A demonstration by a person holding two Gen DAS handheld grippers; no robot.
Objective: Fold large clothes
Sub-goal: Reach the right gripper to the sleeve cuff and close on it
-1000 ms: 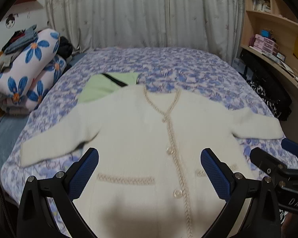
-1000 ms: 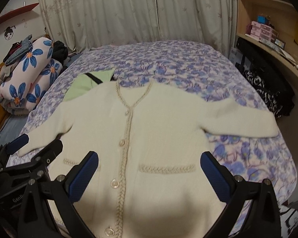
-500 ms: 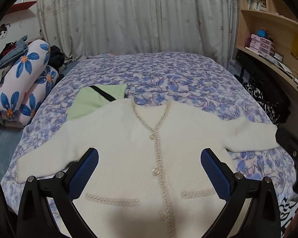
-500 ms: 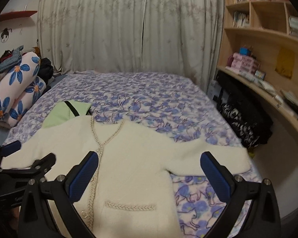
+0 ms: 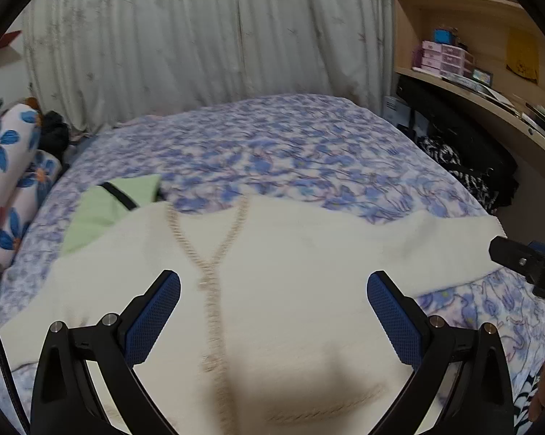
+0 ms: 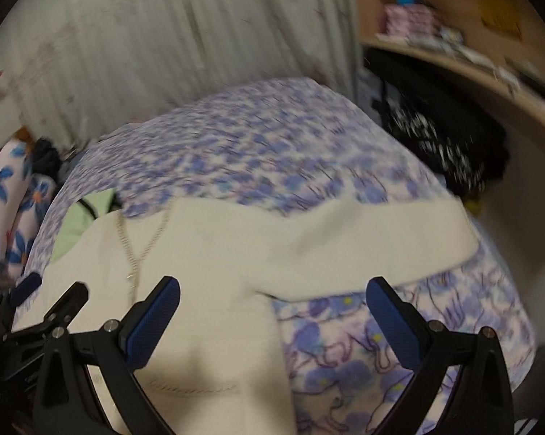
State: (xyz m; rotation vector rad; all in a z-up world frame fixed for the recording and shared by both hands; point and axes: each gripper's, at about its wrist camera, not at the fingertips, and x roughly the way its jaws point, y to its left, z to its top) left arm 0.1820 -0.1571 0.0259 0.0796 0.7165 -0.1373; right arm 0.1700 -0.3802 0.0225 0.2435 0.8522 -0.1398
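cardigan [image 5: 290,290] spread on floral bed [image 5: 290,152]; shelves [image 5: 464,36] right, seemingly cluttered.

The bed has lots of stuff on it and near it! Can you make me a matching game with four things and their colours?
Things:
1. cardigan
2. folded cloth peeking out by the cardigan's shoulder
3. bedsheet
4. left gripper pads

Colours:
A. light green with a black stripe
B. dark blue
C. cream with beige braid down the front
D. white with blue-purple flowers

Pairs: 1-C, 2-A, 3-D, 4-B
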